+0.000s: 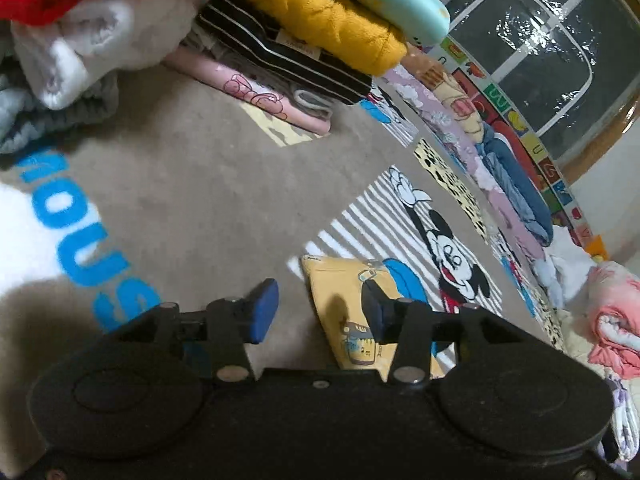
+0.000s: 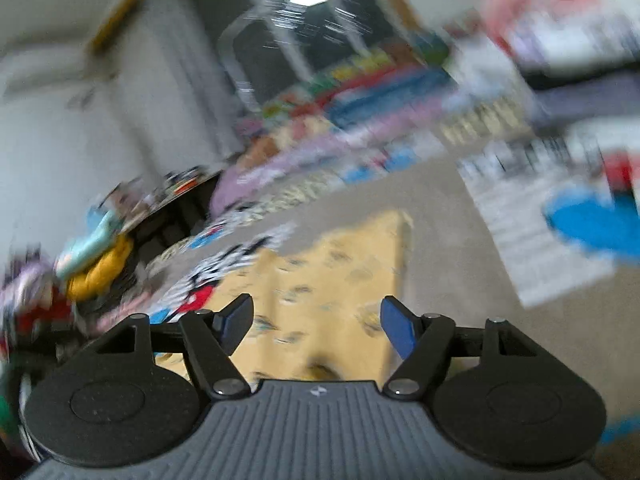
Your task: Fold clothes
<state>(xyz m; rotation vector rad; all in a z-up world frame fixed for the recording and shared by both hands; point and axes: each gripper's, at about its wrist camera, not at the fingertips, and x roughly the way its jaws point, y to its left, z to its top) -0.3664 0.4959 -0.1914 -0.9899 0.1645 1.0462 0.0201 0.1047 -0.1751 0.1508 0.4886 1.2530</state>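
I see both grippers, left gripper [image 1: 320, 312] and right gripper [image 2: 316, 322], apart and empty; yellow printed garment [image 2: 340, 264] lies folded, while the pile of clothes [image 1: 72, 64] waits.

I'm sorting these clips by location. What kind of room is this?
Probably a bedroom or a child's room at home. The work surface is a cartoon-mouse bedspread, stacks of folded clothes sit on it, rolled bedding lines the far edge, and a dark window stands behind.

Grey cartoon-mouse rug [image 1: 192, 184] w/ blue lettering, clear zip storage bag [image 1: 532, 64] behind, white wall [image 2: 60, 128].
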